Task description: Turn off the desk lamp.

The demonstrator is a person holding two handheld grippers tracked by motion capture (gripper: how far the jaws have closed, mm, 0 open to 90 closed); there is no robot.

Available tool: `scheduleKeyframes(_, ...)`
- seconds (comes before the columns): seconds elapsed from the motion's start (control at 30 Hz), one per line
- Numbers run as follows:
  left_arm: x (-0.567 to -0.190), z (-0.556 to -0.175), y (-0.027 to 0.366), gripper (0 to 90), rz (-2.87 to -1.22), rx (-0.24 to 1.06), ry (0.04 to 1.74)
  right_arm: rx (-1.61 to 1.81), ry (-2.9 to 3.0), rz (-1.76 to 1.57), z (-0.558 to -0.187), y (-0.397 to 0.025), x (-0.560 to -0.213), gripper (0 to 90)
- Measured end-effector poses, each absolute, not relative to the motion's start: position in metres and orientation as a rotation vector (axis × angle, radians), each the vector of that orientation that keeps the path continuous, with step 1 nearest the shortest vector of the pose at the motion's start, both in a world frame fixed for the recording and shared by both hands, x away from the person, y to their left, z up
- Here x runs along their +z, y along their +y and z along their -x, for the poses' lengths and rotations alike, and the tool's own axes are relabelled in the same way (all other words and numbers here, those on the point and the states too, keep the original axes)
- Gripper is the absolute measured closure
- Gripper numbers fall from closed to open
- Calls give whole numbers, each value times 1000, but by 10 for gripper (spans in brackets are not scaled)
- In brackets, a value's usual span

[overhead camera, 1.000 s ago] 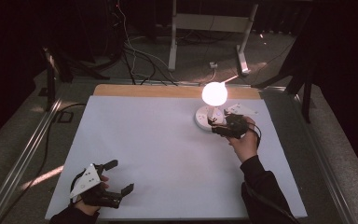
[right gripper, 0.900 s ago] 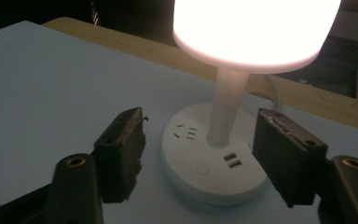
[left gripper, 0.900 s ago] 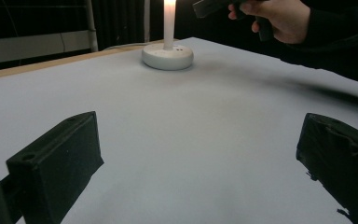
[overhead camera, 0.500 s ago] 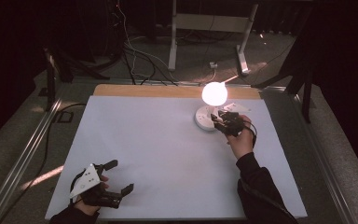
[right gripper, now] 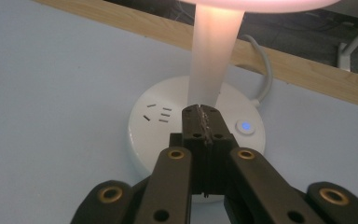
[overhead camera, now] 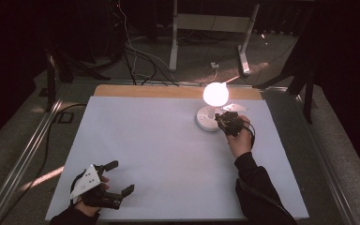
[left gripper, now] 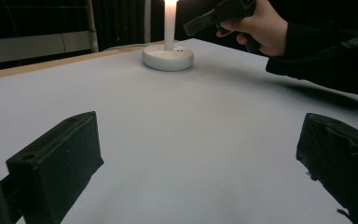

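A lit white table lamp (overhead camera: 215,94) stands at the back right of the white table (overhead camera: 168,154), with a round base (right gripper: 163,116), a glowing stem (right gripper: 212,51) and a small blue-lit button (right gripper: 245,125). My right gripper (right gripper: 200,112) is shut with nothing between its jaws, and its tips hover over the base just in front of the stem. From above, that right gripper (overhead camera: 222,118) sits at the base's right edge. My left gripper (overhead camera: 122,177) stands open near the front left corner. The lamp base (left gripper: 168,57) appears far off between its black fingers (left gripper: 56,163).
A wooden strip (overhead camera: 145,91) runs along the table's far edge. The lamp's white cable (right gripper: 265,70) leaves the base toward the back. Dark floor with cables and a metal stand (overhead camera: 206,28) lies beyond the table. A metal rail (overhead camera: 23,159) flanks the left side.
My right gripper has moved slightly forward and left toward the lamp base. The left gripper has stayed in place.
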State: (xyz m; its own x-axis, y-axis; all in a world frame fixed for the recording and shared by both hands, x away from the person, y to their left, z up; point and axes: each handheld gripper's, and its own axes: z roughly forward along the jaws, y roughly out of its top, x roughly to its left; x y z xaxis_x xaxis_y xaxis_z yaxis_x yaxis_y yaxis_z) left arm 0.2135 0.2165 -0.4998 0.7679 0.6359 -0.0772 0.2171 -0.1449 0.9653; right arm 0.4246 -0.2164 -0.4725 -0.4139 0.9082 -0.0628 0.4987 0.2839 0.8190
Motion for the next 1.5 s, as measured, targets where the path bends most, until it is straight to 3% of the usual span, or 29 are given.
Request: scheduleKeyframes(1.5,-500,-213,216,6,-1713,414,679,899,2092,-1272,-436,-202,-502,900)
